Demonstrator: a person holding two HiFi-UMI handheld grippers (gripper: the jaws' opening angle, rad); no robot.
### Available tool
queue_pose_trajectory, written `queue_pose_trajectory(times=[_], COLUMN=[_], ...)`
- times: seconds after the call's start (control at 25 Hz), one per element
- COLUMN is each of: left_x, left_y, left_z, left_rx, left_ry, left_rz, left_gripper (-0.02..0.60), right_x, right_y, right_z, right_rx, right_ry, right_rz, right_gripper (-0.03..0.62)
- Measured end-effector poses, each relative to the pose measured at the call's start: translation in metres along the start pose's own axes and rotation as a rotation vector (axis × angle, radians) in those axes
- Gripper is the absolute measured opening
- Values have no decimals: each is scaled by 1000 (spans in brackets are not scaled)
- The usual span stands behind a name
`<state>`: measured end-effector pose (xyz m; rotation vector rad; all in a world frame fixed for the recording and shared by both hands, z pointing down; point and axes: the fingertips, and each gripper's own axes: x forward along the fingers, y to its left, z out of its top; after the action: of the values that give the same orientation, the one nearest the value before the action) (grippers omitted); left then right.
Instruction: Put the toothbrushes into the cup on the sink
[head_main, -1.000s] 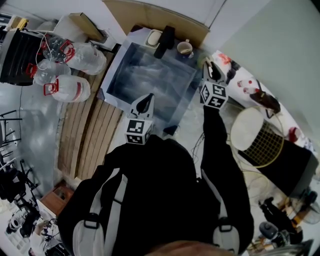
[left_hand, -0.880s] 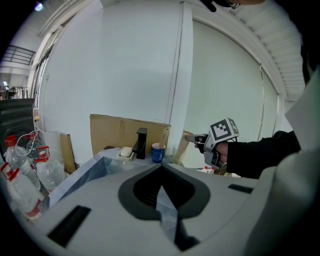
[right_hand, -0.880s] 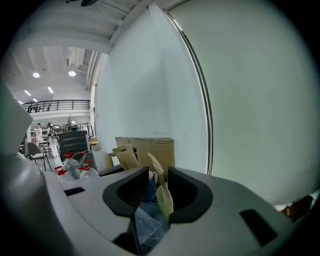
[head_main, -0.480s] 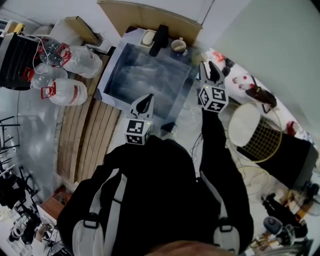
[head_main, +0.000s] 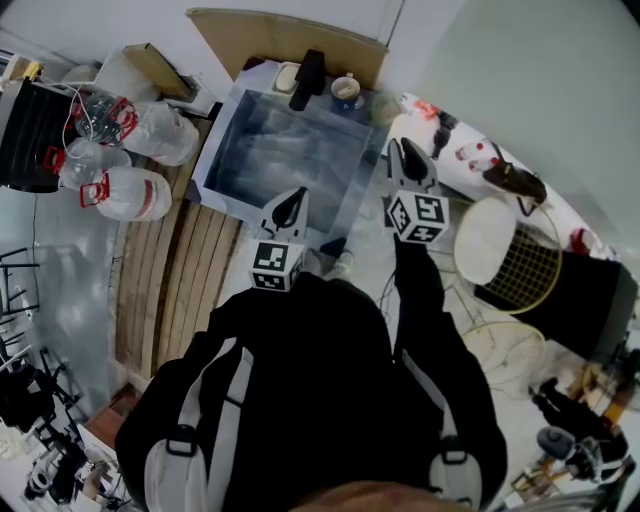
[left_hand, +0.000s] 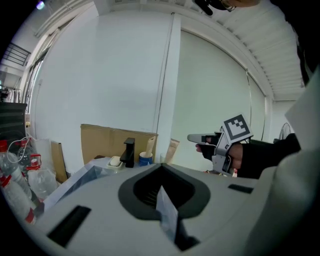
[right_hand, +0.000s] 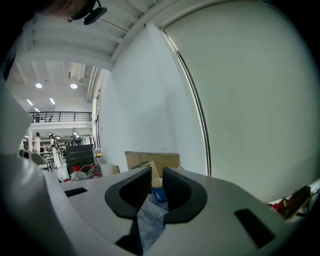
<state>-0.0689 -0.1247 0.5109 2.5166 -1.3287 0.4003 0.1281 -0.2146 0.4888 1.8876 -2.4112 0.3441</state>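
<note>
Right gripper view showed the right gripper (right_hand: 156, 172) empty, jaws apart though just closing, the cup (right_hand: 159, 194) well ahead of it holding a pale stick (left_hand: 150, 145), likely a toothbrush. The left gripper (left_hand: 161, 167) was pressed together, empty. A careless reach forward could topple the cup.

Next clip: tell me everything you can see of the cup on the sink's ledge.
The cup is small and round, blue outside with a pale rim and inside. It stands upright on the back ledge of the sink, just right of the black faucet. In the left gripper view a pale upright piece shows just above its rim; whether that stands inside cannot be told. Only the ledge is seen touching it.
</note>
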Motion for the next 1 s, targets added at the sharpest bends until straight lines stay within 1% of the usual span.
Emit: queue_pose_trajectory(times=[0.32, 0.52, 1.0], left_x=[-6, -8, -9], left_y=[-11, -15, -24], left_z=[7, 9, 10], left_rx=[15, 21, 41], left_ry=[-38, -44, -59], left_rz=[-25, -34, -56], left_gripper=[2, 2, 2], right_x=[-43, -58, -90], right_y=[30, 52, 75], right_z=[1, -5, -22], right_rx=[-7, -2, 46], right_ry=[-16, -5, 2], right_rz=[-10, 11, 14], right_gripper=[3, 2, 2])
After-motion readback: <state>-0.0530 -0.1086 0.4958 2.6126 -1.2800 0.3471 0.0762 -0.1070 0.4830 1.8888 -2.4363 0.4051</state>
